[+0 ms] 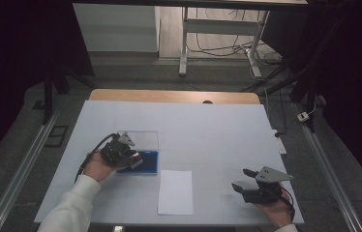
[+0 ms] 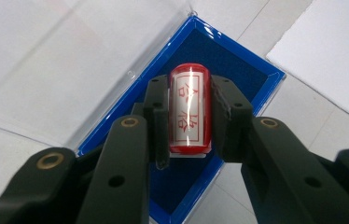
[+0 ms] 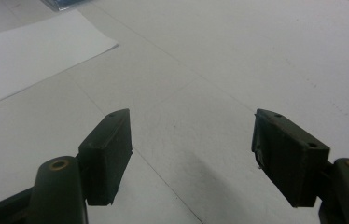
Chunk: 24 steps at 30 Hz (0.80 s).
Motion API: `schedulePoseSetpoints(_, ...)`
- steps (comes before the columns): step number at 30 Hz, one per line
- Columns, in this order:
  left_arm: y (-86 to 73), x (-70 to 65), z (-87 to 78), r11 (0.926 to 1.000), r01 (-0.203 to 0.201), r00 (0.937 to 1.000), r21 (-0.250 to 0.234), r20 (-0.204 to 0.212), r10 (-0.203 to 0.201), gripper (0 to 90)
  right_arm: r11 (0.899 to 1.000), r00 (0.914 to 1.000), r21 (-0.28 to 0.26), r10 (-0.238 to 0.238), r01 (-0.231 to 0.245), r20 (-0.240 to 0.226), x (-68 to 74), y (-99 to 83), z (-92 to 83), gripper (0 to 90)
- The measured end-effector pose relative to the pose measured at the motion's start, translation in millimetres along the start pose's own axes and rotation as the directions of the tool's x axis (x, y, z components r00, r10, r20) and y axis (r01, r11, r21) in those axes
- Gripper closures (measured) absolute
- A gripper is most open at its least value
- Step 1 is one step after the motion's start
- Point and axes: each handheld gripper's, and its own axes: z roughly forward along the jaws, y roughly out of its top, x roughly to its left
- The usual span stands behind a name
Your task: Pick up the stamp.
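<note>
A red stamp (image 2: pixel 189 109) with a white label of red characters lies in a blue-lined case (image 2: pixel 238 74) whose clear lid is folded open beside it. My left gripper (image 2: pixel 189 119) is shut on the stamp, one pad on each of its sides. From above, the left gripper (image 1: pixel 131 157) sits over the blue case (image 1: pixel 151 162) at the table's left. My right gripper (image 1: pixel 244 180) rests open near the front right corner, and in its own view the right gripper (image 3: pixel 191 154) has only bare table between its jaws.
A white sheet of paper (image 1: pixel 175 191) lies at the front middle, between the hands; its corner shows as paper (image 3: pixel 28 51). The clear lid (image 1: pixel 143 139) lies behind the case. The white table cover (image 1: pixel 203 130) ends at a wooden edge at the back.
</note>
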Motion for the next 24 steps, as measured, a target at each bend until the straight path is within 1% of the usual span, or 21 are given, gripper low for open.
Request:
schedulePoseSetpoints(4, 0.8, -2.3, -0.4, 1.0, -0.002, 0.9998, 0.001, -0.02, 0.002, 70.1, 1.0, 1.0, 0.011, 0.002, -0.002, 0.004, 0.0, -0.1, 0.5, 28.5)
schedulePoseSetpoints(7, 0.6, -1.9, -1.7, 1.0, 0.007, 0.9997, -0.005, -0.022, -0.008, 70.2, 1.0, 1.0, 0.01, 0.002, -0.002, -0.001, 0.2, -0.5, 1.1, 28.6)
schedulePoseSetpoints(8, 0.1, -0.9, -4.3, 0.9998, 0.017, 0.9997, -0.014, -0.017, -0.017, 70.2, 1.0, 1.0, 0.008, 0.002, -0.002, -0.003, 0.3, -0.6, 1.4, 28.7)
schedulePoseSetpoints(12, -0.8, -0.8, -10.2, 0.9994, 0.022, 0.9996, -0.026, -0.015, -0.022, 70.2, 1.0, 1.0, 0.005, 0.006, -0.006, -0.003, 0.6, -1.0, 1.7, 29.1)
schedulePoseSetpoints(13, -0.6, -0.9, -15.7, 0.9993, 0.02, 0.9996, -0.033, -0.017, -0.021, 70.2, 1.0, 1.0, 0.012, 0.006, -0.006, -0.001, 0.4, -0.9, 1.2, 29.1)
schedulePoseSetpoints(14, -0.6, -0.9, -15.7, 0.9993, 0.02, 0.9996, -0.033, -0.017, -0.021, 70.2, 1.0, 1.0, 0.012, 0.007, -0.007, -0.002, 0.3, -1.0, 1.3, 29.1)
schedulePoseSetpoints(16, 0.8, -0.9, -22.2, 0.9988, 0.019, 0.9997, -0.045, -0.017, -0.02, 70.2, 1.0, 1.0, 0.011, 0.009, -0.009, -0.002, 0.0, -1.1, 1.3, 29.2)
schedulePoseSetpoints(17, 3.7, -1.1, -29.2, 0.9984, 0.015, 0.9997, -0.055, -0.02, -0.016, 70.2, 1.0, 0.9999, 0.013, 0.009, -0.009, 0.004, 0.2, -1.0, 1.2, 29.2)
schedulePoseSetpoints(18, 3.7, -1.1, -29.2, 0.9984, 0.015, 0.9997, -0.055, -0.02, -0.016, 70.2, 1.0, 1.0, 0.014, 0.009, -0.009, 0.004, 0.2, -1.0, 1.2, 29.2)
schedulePoseSetpoints(19, 5.5, -1.4, -32.6, 0.9981, 0.011, 0.9997, -0.061, -0.023, -0.013, 70.2, 1.0, 0.9999, 0.009, 0.01, -0.01, -0.004, 0.0, -1.2, 1.5, 29.2)
schedulePoseSetpoints(21, 10.6, -2.8, -41.3, 0.9975, -0.001, 0.9994, -0.071, -0.033, -0.002, 70.2, 1.0, 1.0, 0.012, 0.008, -0.008, -0.002, 0.2, -1.1, 1.4, 29.2)
schedulePoseSetpoints(24, 12.8, -3.6, -44.1, 0.9969, -0.005, 0.9994, -0.078, -0.036, 0.002, 70.2, 1.0, 1.0, 0.01, 0.006, -0.006, -0.002, 0.4, -1.0, 1.2, 29.4)
